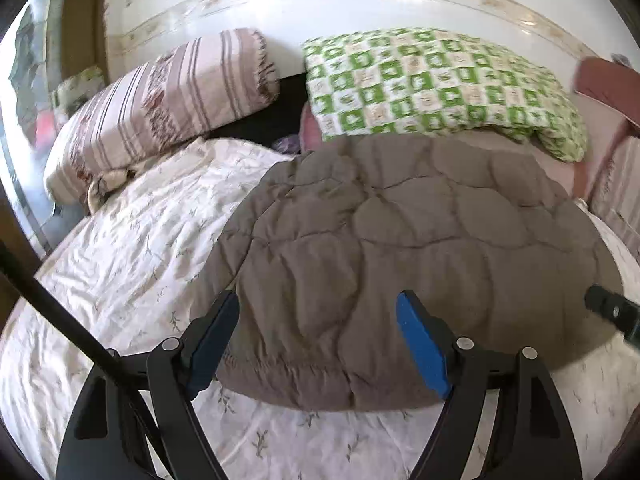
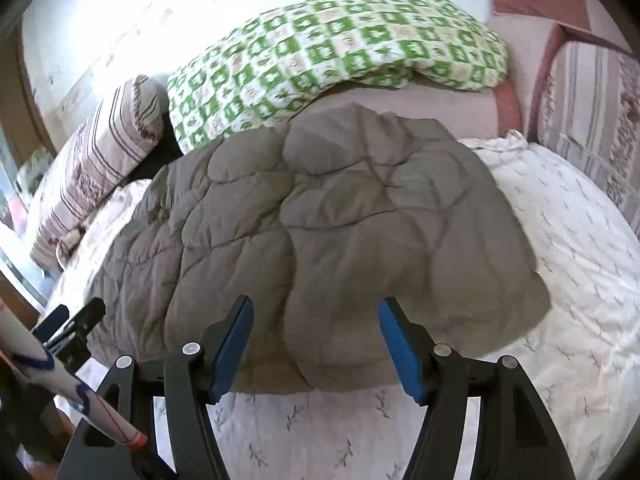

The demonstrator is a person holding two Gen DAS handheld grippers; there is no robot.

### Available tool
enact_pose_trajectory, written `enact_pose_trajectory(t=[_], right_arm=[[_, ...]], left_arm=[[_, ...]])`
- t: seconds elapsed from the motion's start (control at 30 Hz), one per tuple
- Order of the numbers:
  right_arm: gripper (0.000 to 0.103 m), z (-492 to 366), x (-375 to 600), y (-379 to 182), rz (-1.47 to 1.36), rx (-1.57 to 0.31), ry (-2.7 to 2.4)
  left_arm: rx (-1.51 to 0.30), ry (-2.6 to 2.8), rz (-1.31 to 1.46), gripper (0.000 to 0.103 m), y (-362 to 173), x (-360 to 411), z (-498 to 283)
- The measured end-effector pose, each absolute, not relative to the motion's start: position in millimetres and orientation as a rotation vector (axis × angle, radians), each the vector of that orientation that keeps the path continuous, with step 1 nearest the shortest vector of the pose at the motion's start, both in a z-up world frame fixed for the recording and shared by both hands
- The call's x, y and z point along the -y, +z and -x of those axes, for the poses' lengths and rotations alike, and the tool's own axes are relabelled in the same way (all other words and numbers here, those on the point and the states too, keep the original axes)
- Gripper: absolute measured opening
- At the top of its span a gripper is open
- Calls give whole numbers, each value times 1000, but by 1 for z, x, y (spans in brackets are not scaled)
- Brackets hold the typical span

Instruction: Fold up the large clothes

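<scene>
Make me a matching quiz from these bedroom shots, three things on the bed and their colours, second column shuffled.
Things:
1. quilted garment
2. checked pillow
3. striped pillow

Colours:
A. pinkish with brown stripes
B. grey-brown
C. green and white

Pairs: 1-B, 2-C, 3-A

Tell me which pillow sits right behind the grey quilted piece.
The green checked pillow. It lies directly beyond the grey quilted piece; the striped pillow lies off to the left.
</scene>
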State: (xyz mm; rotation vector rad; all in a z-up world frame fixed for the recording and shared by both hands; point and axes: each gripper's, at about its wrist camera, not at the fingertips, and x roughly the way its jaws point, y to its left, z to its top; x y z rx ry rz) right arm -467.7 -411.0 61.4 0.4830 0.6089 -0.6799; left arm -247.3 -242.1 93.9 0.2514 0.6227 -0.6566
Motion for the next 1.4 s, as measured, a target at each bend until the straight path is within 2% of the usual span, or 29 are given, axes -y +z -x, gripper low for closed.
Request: enact_pose_trajectory(t=[0.2,0.47,0.97,1.13,1.27,1.4], right_arm=[[71,430,416,34,-396,-662,-665],[74,413,419,3,-363,-712,-691],[74,416,417,4,-363,-711,-686],[74,428,419,25,-374,-660,-676],[74,444,436,44,-365,-618,-757],[74,457,468,35,-437,-646,-839]], left_arm=[[-652,-649,-294,80,59,259,233],[-610,-619,-316,84,44,272,230],[-607,-621,-299,84,42,272,229],[-614,-628,-286,85,42,271,227],[-624,-630,-276,85,43,271,225],[-626,-631,-271,85,43,270,224]])
